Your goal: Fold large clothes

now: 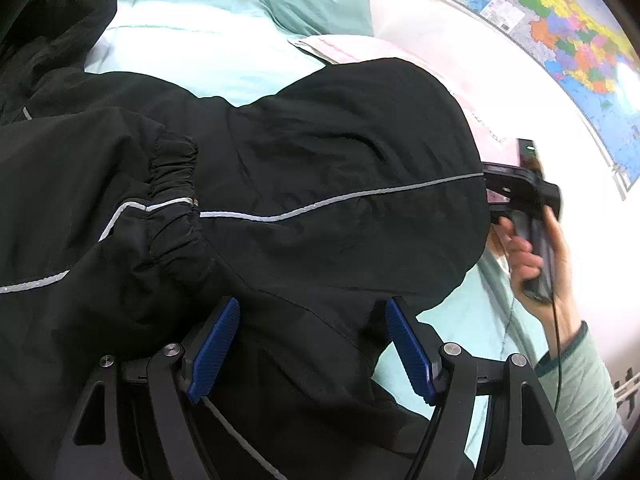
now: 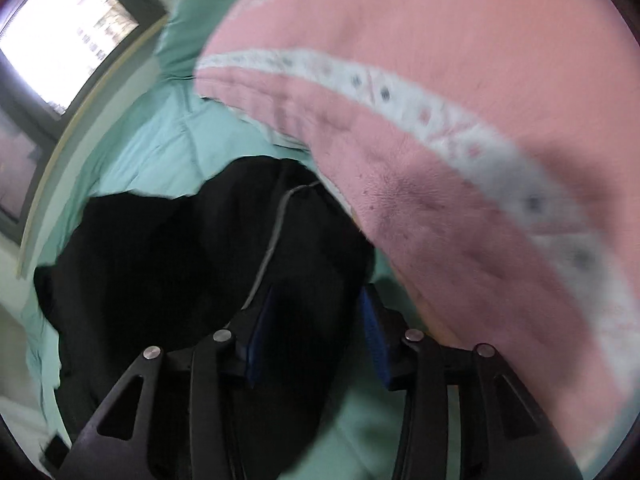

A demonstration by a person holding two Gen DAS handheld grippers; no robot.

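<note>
A large black jacket (image 1: 340, 140) with grey reflective piping lies spread on a teal bed (image 1: 200, 40). One elastic sleeve cuff (image 1: 172, 184) is folded across its middle. My left gripper (image 1: 312, 312) hovers low over the jacket's near part, blue pads wide apart, with fabric lying between them but not pinched. A hand (image 1: 532, 252) holds my right gripper (image 1: 492, 196) at the jacket's right edge. In the blurred right wrist view my right gripper (image 2: 316, 320) has its pads apart over the black jacket (image 2: 180, 248), whose edge lies in the gap.
A pink blanket (image 2: 460, 120) with white patterned bands is piled beside the jacket on the right. A teal pillow (image 1: 320, 8) lies at the head of the bed. A coloured map (image 1: 560, 40) hangs on the wall, and a window (image 2: 68, 36) lies beyond the bed.
</note>
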